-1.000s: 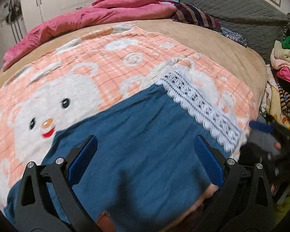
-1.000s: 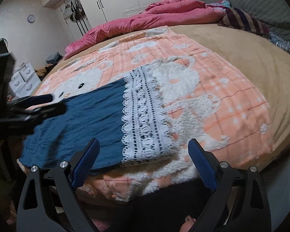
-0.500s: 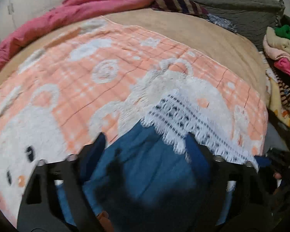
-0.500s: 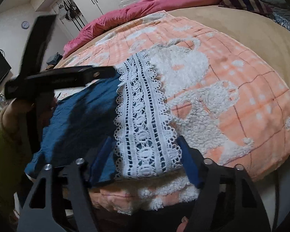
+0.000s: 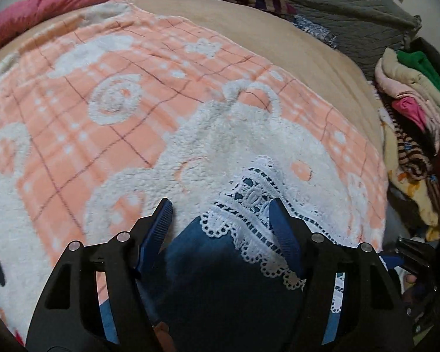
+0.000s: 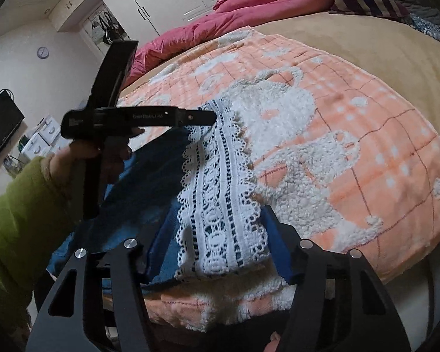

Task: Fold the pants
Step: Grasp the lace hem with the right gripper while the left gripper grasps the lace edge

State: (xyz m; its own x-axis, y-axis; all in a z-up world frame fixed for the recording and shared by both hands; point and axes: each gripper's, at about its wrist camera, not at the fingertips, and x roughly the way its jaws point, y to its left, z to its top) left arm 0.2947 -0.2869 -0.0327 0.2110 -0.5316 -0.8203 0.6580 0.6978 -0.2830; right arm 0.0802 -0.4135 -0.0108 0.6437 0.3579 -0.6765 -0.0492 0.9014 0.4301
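We can make out pale lettering along the side of the left gripper [image 6: 212, 116] at centre left of the right wrist view, but it is too blurred to read. Left of it hangs a round wall clock [image 6: 42, 52] whose face is too small to tell.

The pants [image 5: 220, 267], blue with a white lace hem [image 5: 249, 202], lie on the orange and white blanket [image 5: 108, 111] at the near edge of the bed [image 6: 366, 41]. In the left wrist view our left gripper [image 5: 220, 220] has its jaws apart around the lace hem. The lower part of the pants falls into shadow there.

In the right wrist view our right gripper [image 6: 220, 249] has its jaws apart on either side of the hem's near end. The waist end is cut off behind the green sleeve [image 6: 17, 220].
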